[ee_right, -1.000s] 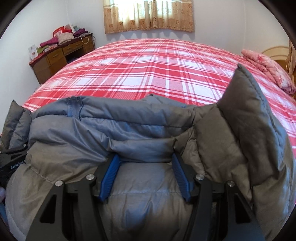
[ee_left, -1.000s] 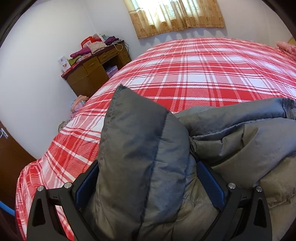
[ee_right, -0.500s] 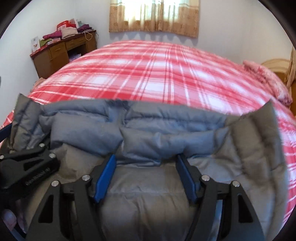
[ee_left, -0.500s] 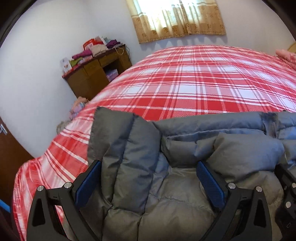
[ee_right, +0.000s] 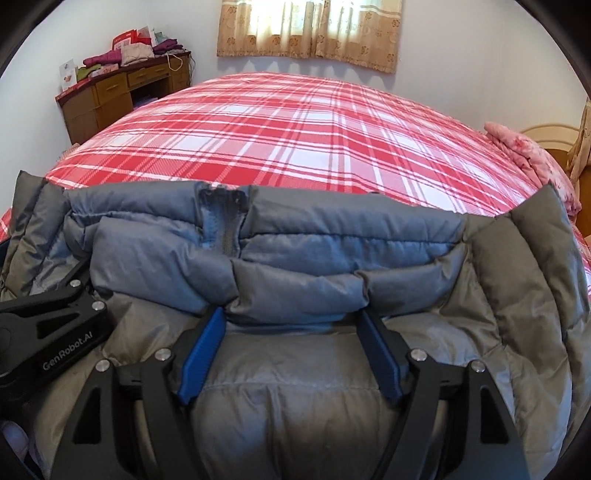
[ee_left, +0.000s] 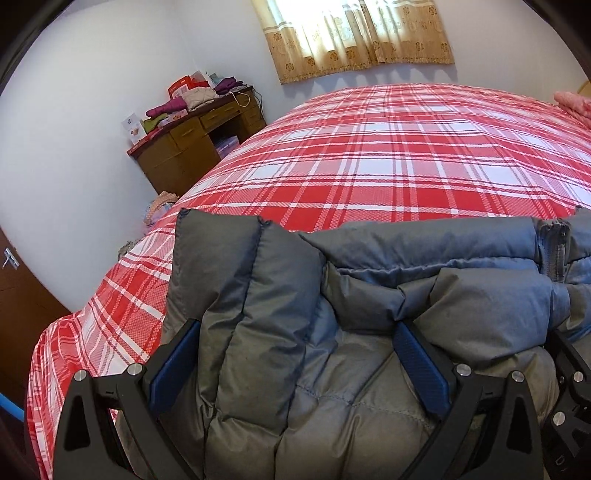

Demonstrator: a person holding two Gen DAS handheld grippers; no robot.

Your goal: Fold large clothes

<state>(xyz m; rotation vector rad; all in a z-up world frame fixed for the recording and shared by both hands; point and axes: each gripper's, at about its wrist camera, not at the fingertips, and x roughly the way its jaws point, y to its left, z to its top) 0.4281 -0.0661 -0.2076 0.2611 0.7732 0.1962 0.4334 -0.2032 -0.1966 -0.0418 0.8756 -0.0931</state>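
A grey padded jacket [ee_left: 369, 332] is lying bunched along the near edge of the bed [ee_left: 388, 158], which is wearing a red and white checked cover. The left gripper [ee_left: 295, 354] is sitting with its blue-padded fingers [ee_left: 421, 362] spread wide apart, and puffy jacket fabric is filling the space between them; whether the pads are actually pressing on it I cannot tell. A quilted flap is standing up on the jacket's left end, just above the left finger.

The right gripper [ee_right: 291, 354] is showing much the same: its blue fingers [ee_right: 201, 354] are standing apart with a roll of jacket [ee_right: 332, 266] bulging between and above them. The zip [ee_right: 221, 229] is running down the folded upper edge, near the middle. The left gripper [ee_right: 55, 325] is resting on the jacket just beside the right one.

Beyond the bed, a wooden desk [ee_right: 110, 92] is standing against the wall, its surface carrying folded clothes [ee_right: 129, 53]. A pink pillow [ee_right: 528, 147] is lying at the bed's right side, and curtains [ee_right: 310, 29] are hanging at the window.
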